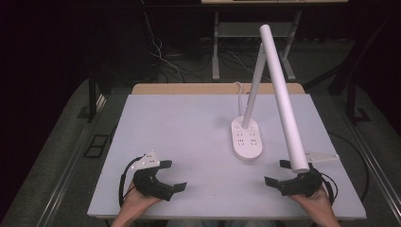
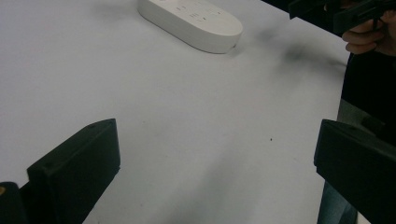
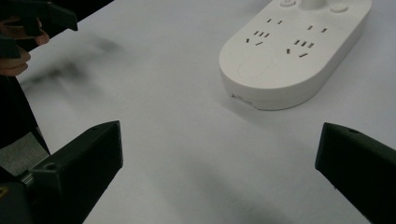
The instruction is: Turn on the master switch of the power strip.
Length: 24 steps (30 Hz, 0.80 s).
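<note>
A white desk lamp stands right of the table's middle: its oval base carries socket holes, a thin stem rises from it, and a long tube head slants down toward the front right. My left gripper rests open near the front left edge, nothing between its jaws. My right gripper is open near the front right, under the tube's lower end. The lamp base lies ahead in the left gripper view. In the right gripper view the base sits close ahead, slightly right.
The white table has its front edge just below both hands. Behind it are a wooden strip, a white cord and cables on the dark floor. The other hand's gripper shows at the top right of the left gripper view.
</note>
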Available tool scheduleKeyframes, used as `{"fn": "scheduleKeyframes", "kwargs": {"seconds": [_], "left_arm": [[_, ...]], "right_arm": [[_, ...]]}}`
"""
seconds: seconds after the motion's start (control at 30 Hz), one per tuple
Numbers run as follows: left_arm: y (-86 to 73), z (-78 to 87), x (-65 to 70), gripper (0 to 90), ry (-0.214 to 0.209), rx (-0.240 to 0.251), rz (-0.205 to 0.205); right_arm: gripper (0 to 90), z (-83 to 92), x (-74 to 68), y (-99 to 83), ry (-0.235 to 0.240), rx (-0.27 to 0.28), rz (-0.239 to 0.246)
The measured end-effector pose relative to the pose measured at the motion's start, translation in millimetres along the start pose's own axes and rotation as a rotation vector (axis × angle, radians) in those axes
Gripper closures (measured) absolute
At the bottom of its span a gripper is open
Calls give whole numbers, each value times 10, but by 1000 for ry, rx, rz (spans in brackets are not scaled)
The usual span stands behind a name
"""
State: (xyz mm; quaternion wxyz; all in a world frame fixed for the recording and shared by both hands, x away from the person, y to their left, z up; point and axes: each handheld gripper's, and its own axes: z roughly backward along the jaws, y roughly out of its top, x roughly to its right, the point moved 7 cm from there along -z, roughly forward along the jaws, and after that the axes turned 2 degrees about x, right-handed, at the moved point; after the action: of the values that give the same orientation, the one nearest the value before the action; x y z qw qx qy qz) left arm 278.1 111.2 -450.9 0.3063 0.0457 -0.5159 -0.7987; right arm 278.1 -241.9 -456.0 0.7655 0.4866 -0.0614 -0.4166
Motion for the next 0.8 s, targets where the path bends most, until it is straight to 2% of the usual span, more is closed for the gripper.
{"fn": "scheduleKeyframes", "kwargs": {"seconds": [0.3,0.8], "left_arm": [[58,-22,18,0,-24,-22,8],[330,-84,12,0,-48,-65,-39]], "right_arm": [[2,4,-17,-7,3,-2,8],[2,7,-25,-13,1,-5,13]]}}
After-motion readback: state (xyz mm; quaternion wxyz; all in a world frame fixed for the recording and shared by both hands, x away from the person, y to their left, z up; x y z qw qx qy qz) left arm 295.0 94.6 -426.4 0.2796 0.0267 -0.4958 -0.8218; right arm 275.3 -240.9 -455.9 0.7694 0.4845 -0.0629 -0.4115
